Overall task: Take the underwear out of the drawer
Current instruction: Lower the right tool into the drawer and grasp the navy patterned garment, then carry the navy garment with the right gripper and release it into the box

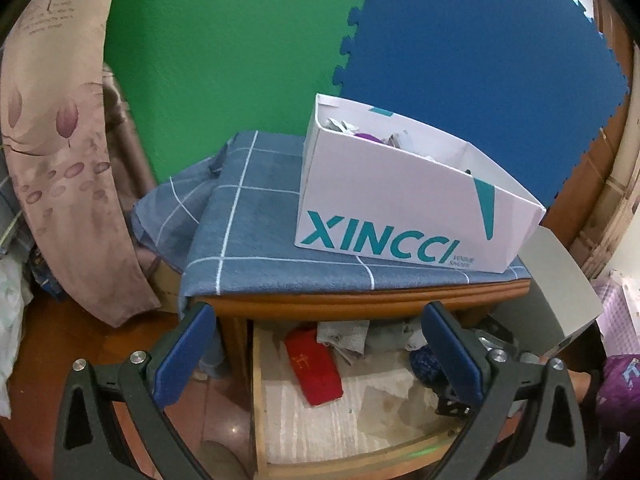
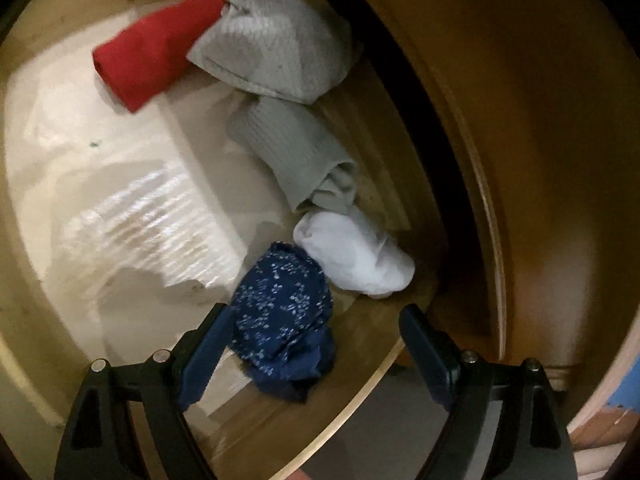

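That balled-up navy floral underwear (image 2: 282,316) looks soft and featherlight, so with the right tool (image 2: 316,344) gaping wide around it, I'd pinch the bunched middle.

Left view above open drawer (image 1: 340,420); right view close inside it.

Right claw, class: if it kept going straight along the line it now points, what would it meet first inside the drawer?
Most likely the dark blue patterned bundle, which lies just ahead between the open fingers of the right claw, nearer the left one. Depth is hard to judge, so the drawer floor beside it is possible.
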Motion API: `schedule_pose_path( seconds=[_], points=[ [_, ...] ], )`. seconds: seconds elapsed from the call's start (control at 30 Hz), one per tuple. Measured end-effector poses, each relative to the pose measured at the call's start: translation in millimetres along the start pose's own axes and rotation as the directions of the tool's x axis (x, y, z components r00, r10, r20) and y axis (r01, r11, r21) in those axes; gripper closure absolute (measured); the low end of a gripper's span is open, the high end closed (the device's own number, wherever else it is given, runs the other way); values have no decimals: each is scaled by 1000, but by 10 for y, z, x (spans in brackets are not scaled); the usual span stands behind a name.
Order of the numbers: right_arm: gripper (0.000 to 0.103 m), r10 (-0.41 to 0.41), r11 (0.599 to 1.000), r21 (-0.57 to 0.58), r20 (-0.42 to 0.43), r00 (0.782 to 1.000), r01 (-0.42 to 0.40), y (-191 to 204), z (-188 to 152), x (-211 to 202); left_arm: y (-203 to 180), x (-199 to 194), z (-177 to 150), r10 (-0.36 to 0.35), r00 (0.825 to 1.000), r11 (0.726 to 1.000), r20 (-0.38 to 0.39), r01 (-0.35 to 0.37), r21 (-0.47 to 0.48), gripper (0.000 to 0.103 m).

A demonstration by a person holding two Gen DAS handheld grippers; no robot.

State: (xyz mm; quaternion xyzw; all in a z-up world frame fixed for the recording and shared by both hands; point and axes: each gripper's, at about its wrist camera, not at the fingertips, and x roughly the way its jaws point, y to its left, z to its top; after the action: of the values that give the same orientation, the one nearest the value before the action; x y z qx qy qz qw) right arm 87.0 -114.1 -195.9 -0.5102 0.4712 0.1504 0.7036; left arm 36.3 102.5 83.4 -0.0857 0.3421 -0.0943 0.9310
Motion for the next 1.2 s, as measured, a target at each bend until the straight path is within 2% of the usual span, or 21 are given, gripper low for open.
schedule_pose_path(
  seconds=[0.07,0.33,0.37,0.43,0.47,0.5,0.53,0.67,0.77,0.87,1.03,1.2],
  points=[
    [16,0,1000,-2,-10,1000,0,-14,8,48,-16,41,-1,2,1000,1000,-14,-2,2,1],
    [18,157,987,1,-94,983,-158,35,10,275,-140,153,-32,8,999,999,-53,-5,44,1],
    [26,170,985,0,-104,980,-171,48,15,303,-160,163,-36,8,998,999,-56,-5,52,1],
    [32,207,978,11,-111,972,-207,32,23,316,-200,174,-46,10,998,998,-59,-6,70,1],
    [46,236,972,18,-111,965,-236,6,27,311,-221,178,-51,13,998,997,-59,-8,82,1],
    [62,229,973,19,-116,966,-228,-2,23,324,-240,182,-55,15,998,996,-59,-10,91,1],
    [69,210,978,16,-135,968,-210,-18,24,363,-256,184,-61,17,998,995,-58,-11,99,1],
    [74,209,977,-10,-118,971,-211,-31,24,305,-292,180,-79,23,998,992,-55,-16,123,1],
    [76,178,981,-71,-64,982,-182,-51,-2,155,-279,183,-77,24,998,992,-57,-17,121,1],
    [77,191,979,-74,-18,981,-192,-97,-4,-68,-253,198,-75,23,997,994,-68,-16,108,1],
    [77,213,977,-49,77,974,-210,-316,-39,-558,-228,200,-80,20,997,995,-80,-12,101,1],
    [77,238,971,-14,163,957,-239,-534,-153,-1068,-229,207,-84,21,996,995,-90,-12,101,1]
  ],
)
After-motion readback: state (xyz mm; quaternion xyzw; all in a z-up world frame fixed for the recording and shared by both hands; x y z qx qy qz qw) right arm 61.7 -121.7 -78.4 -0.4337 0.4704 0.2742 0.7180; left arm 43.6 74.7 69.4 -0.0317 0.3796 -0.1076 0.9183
